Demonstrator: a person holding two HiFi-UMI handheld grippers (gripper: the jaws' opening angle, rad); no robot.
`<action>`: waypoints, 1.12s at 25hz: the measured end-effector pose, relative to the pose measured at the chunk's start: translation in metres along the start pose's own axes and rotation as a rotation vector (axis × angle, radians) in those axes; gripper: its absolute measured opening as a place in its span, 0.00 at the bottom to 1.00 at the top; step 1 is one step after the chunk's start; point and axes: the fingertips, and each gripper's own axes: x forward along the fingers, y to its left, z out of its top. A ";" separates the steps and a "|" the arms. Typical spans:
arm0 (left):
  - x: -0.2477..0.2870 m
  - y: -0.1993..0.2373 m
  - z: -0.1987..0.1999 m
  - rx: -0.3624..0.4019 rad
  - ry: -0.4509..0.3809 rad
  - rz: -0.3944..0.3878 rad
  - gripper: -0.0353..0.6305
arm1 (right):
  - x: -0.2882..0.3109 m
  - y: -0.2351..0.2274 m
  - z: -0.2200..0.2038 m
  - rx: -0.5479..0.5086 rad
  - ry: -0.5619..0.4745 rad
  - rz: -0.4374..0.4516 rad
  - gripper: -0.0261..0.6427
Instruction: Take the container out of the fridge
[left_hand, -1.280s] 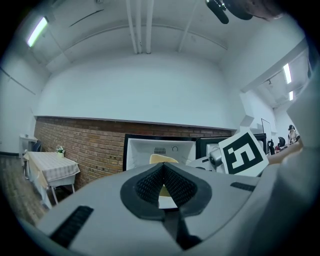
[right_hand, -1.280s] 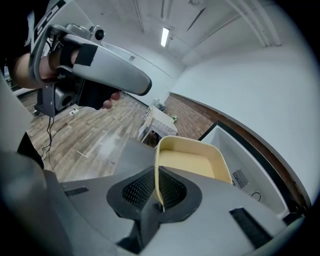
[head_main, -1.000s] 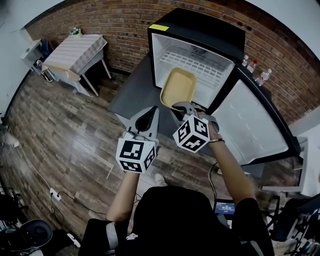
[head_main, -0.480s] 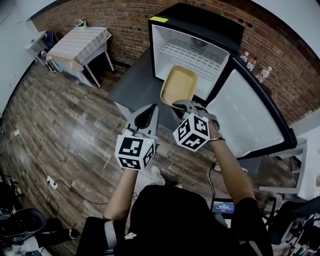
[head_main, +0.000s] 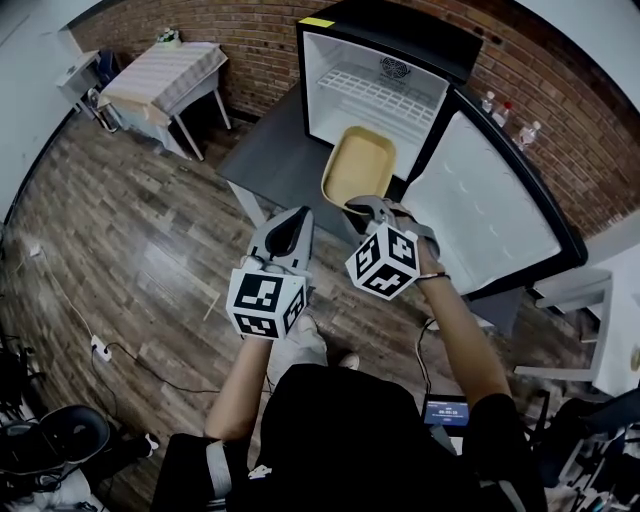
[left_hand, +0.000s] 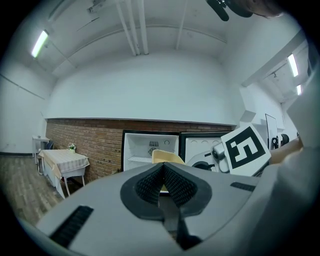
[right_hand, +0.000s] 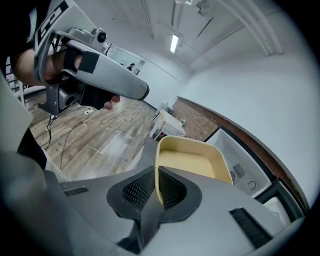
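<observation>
The yellow container (head_main: 358, 168) is an empty shallow tub, held out in front of the open fridge (head_main: 375, 95). My right gripper (head_main: 362, 206) is shut on the tub's near rim; in the right gripper view the rim (right_hand: 156, 181) sits pinched between the pads, with the rest of the yellow container (right_hand: 192, 161) beyond them. My left gripper (head_main: 298, 218) is to the left of the tub, shut, with nothing in it. In the left gripper view its jaws meet tip to tip, and the container (left_hand: 167, 157) and the fridge (left_hand: 149, 150) show behind them.
The fridge door (head_main: 490, 225) stands wide open to the right. A dark grey low surface (head_main: 270, 160) lies left of the fridge. A cloth-covered table (head_main: 165, 80) stands at the back left against the brick wall. Cables and a plug (head_main: 100, 350) lie on the wooden floor.
Both grippers and the yellow container have drawn back from the fridge. The tub, which was at the fridge's opening, now hangs in front of it.
</observation>
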 end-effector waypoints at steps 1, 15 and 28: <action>-0.004 -0.004 -0.001 0.001 0.000 0.002 0.07 | -0.004 0.004 -0.001 0.001 -0.002 0.001 0.12; -0.035 -0.038 -0.004 0.005 -0.014 0.008 0.07 | -0.041 0.032 -0.004 0.001 -0.031 -0.002 0.12; -0.030 -0.038 -0.006 0.005 -0.009 0.004 0.07 | -0.039 0.033 -0.010 -0.004 -0.015 0.003 0.12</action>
